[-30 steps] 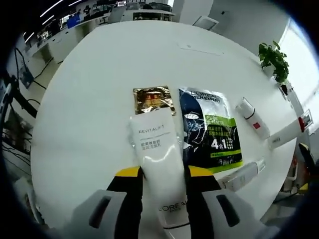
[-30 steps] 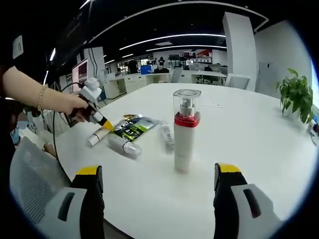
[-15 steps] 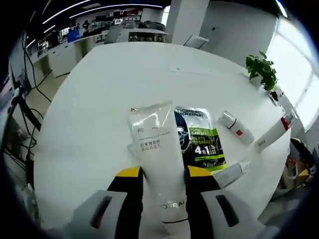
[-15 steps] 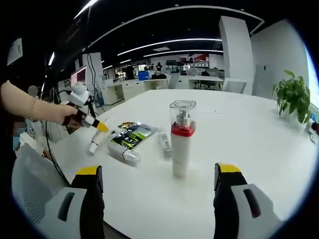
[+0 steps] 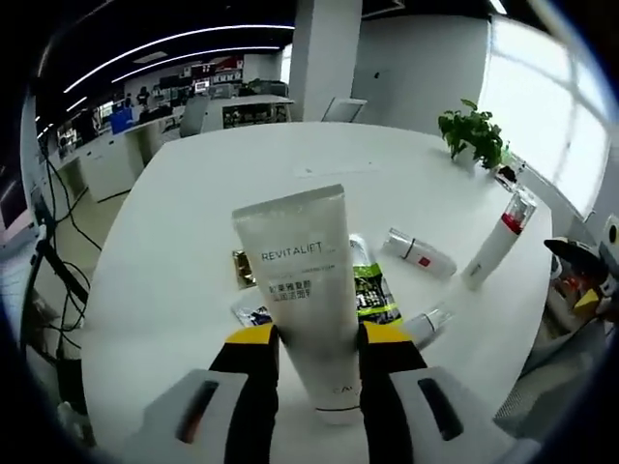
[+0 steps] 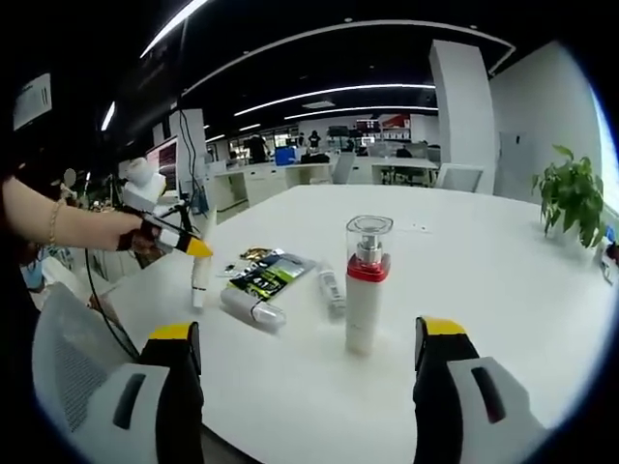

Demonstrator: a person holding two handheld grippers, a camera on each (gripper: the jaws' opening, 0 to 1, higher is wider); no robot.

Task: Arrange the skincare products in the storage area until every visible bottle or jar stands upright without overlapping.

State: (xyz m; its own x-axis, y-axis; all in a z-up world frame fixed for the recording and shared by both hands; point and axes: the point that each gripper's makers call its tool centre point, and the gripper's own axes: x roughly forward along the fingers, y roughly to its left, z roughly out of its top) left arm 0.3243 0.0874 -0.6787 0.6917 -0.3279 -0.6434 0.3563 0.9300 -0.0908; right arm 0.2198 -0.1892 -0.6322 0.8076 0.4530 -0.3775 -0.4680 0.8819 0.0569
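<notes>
Revitalift tube standing almost upright, left gripper fingers squeezing it. Pump bottle standing already. Two small bottles lying on table. Right gripper fingers wide, holding nothing.

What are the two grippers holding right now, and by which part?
The left gripper clamps the white Revitalift tube near its lower, cap end, its flat end pointing away. The right gripper is open and holds nothing.
</notes>
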